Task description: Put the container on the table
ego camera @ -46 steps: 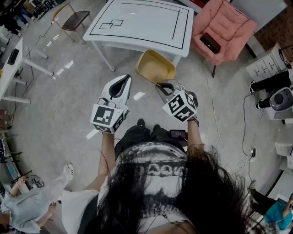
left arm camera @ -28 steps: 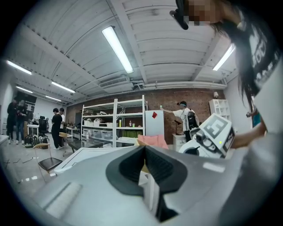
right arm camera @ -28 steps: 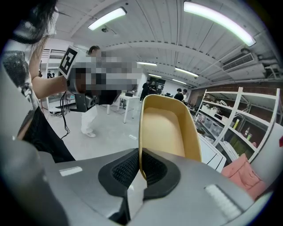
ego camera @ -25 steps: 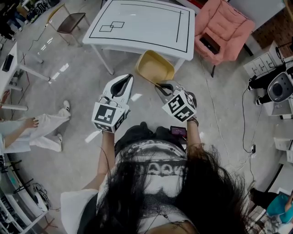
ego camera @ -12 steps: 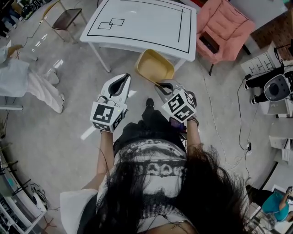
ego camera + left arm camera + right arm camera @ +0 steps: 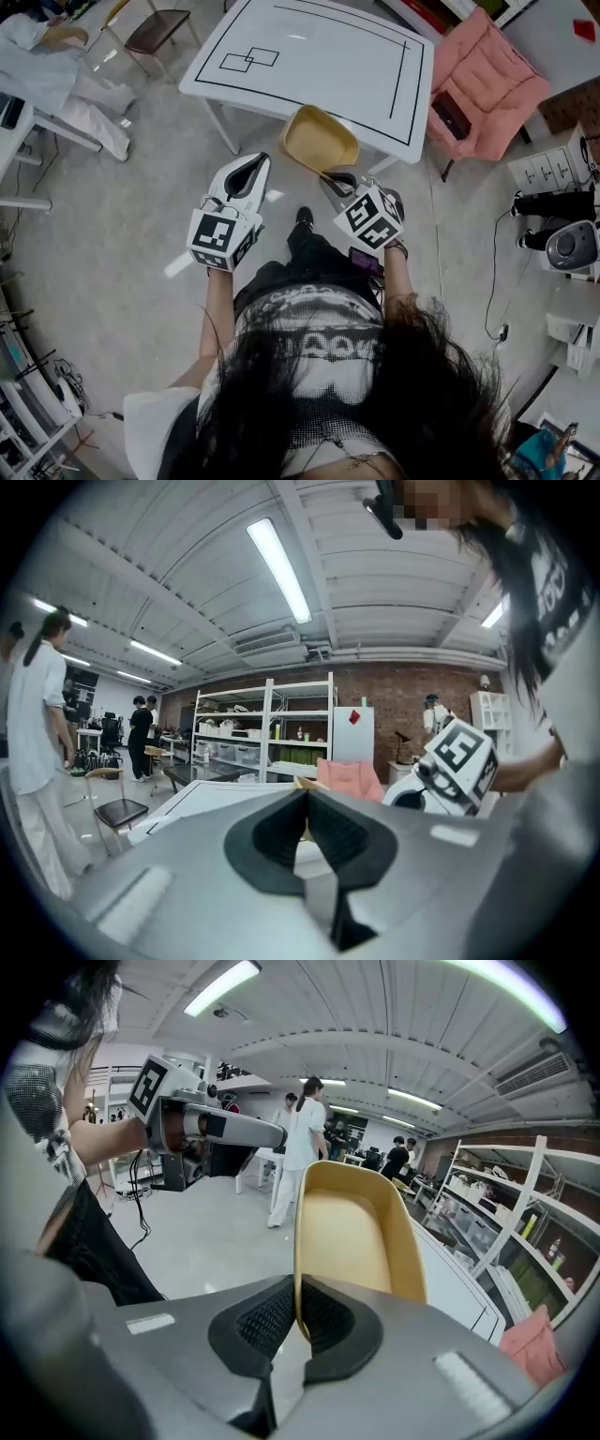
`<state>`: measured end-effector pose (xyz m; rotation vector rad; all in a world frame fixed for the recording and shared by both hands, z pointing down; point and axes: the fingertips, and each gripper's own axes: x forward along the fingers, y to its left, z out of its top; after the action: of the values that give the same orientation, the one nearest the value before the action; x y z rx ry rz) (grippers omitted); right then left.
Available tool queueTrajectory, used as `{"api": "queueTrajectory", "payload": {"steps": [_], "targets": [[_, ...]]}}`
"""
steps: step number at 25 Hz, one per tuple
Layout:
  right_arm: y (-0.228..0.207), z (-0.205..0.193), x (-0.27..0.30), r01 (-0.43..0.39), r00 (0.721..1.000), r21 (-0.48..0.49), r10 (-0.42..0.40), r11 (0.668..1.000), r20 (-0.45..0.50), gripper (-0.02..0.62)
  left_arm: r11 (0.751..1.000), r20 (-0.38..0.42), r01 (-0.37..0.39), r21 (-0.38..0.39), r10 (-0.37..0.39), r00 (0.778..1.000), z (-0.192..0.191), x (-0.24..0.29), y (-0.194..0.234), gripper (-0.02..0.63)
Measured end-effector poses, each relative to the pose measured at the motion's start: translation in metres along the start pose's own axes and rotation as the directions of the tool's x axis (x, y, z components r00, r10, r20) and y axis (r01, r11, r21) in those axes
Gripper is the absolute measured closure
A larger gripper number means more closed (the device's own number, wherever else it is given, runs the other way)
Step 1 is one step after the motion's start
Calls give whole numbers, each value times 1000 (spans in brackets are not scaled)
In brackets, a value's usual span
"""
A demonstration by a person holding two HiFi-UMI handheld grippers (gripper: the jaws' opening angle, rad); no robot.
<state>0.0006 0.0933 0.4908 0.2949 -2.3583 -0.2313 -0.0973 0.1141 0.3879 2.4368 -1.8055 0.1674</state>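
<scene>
Pinching the near rim of the yellow container (image 6: 352,1232) in my right tongs (image 6: 298,1316), I hold it in the air, long axis pointing ahead at the near edge of the tabletop (image 6: 319,56), my left tongs (image 6: 305,832) pressed together empty alongside.

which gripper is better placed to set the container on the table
Right. The right gripper is shut on the rim of the yellow container, and the white table lies just ahead of it. The left gripper is shut on nothing and touches no part of the container.
</scene>
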Motion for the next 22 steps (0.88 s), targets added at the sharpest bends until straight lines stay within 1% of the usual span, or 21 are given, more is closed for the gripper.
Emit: {"api": "queueTrajectory", "payload": {"steps": [4, 7, 11, 17, 22], "targets": [[-48, 8, 29, -37, 999, -27, 36, 999, -1, 583, 999, 4, -35, -9, 35, 999, 11, 45, 34, 606], [-87, 13, 48, -53, 999, -36, 53, 998, -1, 582, 999, 6, -43, -14, 43, 999, 20, 80, 52, 606], [-129, 15, 73, -77, 997, -40, 77, 996, 1, 582, 998, -14, -55, -20, 55, 998, 21, 121, 73, 606], [-175, 8, 100, -107, 994, -46, 108, 993, 3, 582, 997, -46, -76, -19, 75, 996, 20, 171, 92, 606], [-202, 3, 112, -128, 992, -46, 129, 991, 12, 583, 996, -60, -86, -11, 85, 995, 24, 203, 98, 606]]}}
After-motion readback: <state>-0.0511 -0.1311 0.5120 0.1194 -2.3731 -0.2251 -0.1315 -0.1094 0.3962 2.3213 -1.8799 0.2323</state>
